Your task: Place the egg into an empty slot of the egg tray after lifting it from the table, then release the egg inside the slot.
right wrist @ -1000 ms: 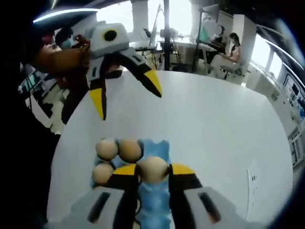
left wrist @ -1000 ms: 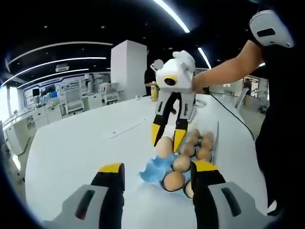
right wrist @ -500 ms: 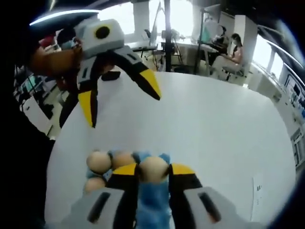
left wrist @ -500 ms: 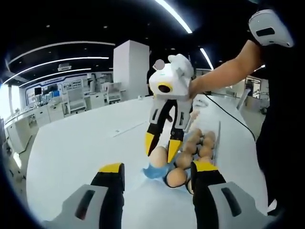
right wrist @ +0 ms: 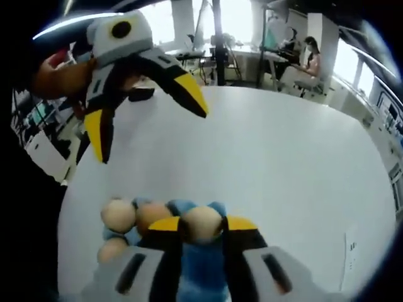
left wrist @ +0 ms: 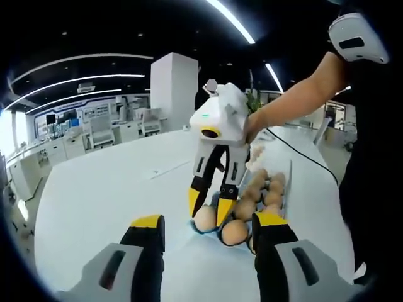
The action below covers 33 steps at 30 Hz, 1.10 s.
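Your right gripper (right wrist: pixel 201 224) clamps the pale brown egg (right wrist: pixel 201 223) between its yellow-tipped jaws, low over the near end of the blue moulded egg tray (right wrist: pixel 204 274), ready to seat it in a slot. Your left gripper (left wrist: pixel 208 221) waits with jaws wide and empty above the white table (right wrist: pixel 283 163), clear of the drop.

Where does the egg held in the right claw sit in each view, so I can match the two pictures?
Left gripper view: the tan oval egg sits low centre, pinched between the right claw's yellow tips, at the tray's near end.
Right gripper view: the same egg sits bottom centre between that claw's own tips.
Shared landmark: the blue moulded egg tray beneath it.
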Tool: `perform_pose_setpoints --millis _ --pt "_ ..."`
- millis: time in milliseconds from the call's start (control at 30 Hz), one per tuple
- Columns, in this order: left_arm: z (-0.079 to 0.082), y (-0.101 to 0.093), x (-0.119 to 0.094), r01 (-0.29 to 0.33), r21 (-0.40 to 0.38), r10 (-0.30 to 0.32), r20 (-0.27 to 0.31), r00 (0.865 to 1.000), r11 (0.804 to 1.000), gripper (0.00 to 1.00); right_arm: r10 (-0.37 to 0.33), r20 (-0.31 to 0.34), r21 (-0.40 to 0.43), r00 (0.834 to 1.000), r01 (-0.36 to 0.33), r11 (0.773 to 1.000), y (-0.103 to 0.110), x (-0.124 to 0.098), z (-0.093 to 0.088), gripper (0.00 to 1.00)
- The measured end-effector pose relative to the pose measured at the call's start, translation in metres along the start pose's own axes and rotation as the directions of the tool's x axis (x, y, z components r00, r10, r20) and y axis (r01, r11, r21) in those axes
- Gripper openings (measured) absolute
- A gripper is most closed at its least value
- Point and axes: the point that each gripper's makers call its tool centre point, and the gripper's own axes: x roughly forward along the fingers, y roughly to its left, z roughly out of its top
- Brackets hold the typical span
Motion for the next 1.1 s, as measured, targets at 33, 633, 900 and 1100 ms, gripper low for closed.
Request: perform_pose_setpoints --millis 33,633,900,1100 --pt "0.0 0.0 0.0 0.0 -0.001 0.0 0.003 1.0 1.0 0.56 0.001 0.005 0.01 1.0 -0.001 1.0 0.0 0.0 0.001 0.24" --pt "0.003 -0.003 0.004 0.011 0.004 -0.011 -0.003 1.0 1.0 0.55 0.022 0.04 -0.011 0.999 -0.021 1.0 0.003 -0.003 -0.004 0.26" --pt "0.006 -0.005 0.006 0.013 0.008 -0.013 -0.006 1.0 1.0 0.55 0.004 0.031 -0.038 0.999 -0.003 0.999 0.003 -0.013 -0.007 0.32" --pt "0.01 -0.009 0.01 0.023 0.02 -0.022 -0.01 1.0 1.0 0.55 -0.033 0.096 0.014 0.995 0.031 0.999 -0.003 -0.033 -0.012 0.34"
